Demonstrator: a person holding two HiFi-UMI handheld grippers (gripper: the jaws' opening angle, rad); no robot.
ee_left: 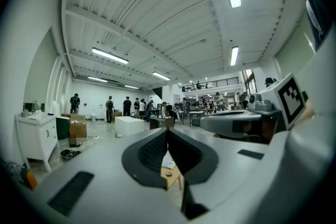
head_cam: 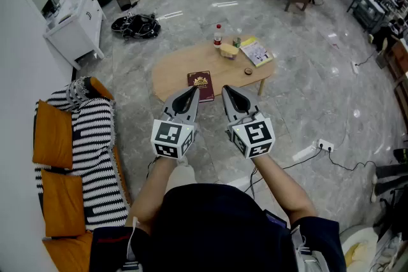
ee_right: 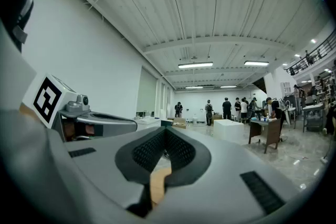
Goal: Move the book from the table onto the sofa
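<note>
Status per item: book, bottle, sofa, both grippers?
book: closed, lying flat on the table, not gripped
bottle: upright, red cap on
sofa: striped blanket draped over it
left gripper: shut, empty
right gripper: shut, empty

No lettering can be read. A gold emblem is borne by the dark red book point(head_cam: 201, 85) on the table point(head_cam: 173, 73), but its print is too small.
</note>
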